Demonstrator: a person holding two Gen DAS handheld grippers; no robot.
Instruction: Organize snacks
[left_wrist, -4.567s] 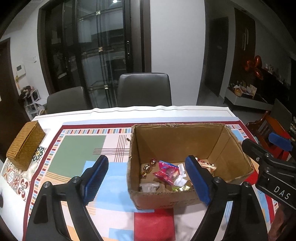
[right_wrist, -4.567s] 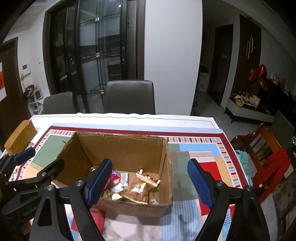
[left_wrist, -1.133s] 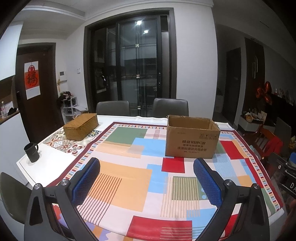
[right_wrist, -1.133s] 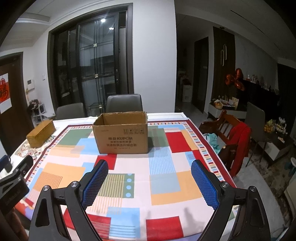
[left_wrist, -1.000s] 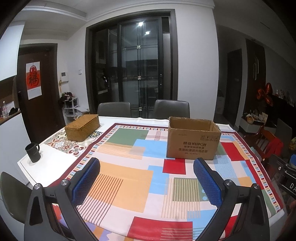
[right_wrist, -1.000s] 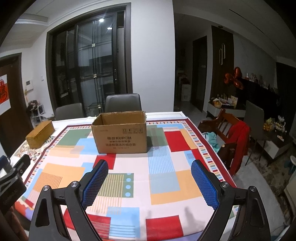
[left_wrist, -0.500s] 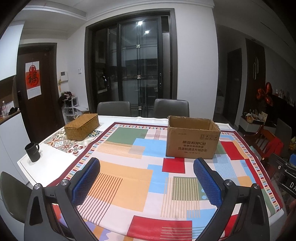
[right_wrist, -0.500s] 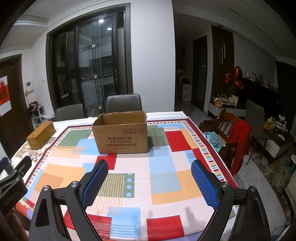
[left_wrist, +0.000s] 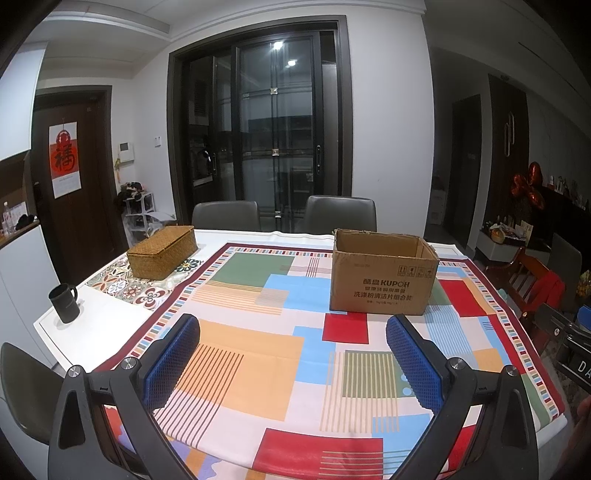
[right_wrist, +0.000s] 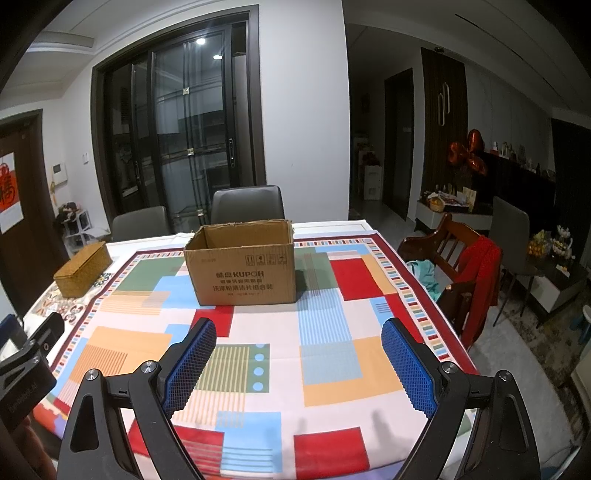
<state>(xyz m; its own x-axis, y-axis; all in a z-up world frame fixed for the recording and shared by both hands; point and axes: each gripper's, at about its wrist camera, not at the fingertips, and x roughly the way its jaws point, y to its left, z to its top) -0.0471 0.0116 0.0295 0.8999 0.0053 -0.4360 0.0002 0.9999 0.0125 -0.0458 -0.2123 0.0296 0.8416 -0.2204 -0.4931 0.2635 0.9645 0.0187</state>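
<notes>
Cardboard box (left_wrist: 384, 277) sits far on the tablecloth (left_wrist: 258, 354); left gripper (left_wrist: 293, 363) and right gripper (right_wrist: 299, 365) spread wide, empty, near edge. Risk: contents hidden, blind reach could shove box.

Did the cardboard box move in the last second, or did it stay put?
No. The cardboard box sits on the same squares of the tablecloth, its front edge at the red patch, just as one second ago.
</notes>
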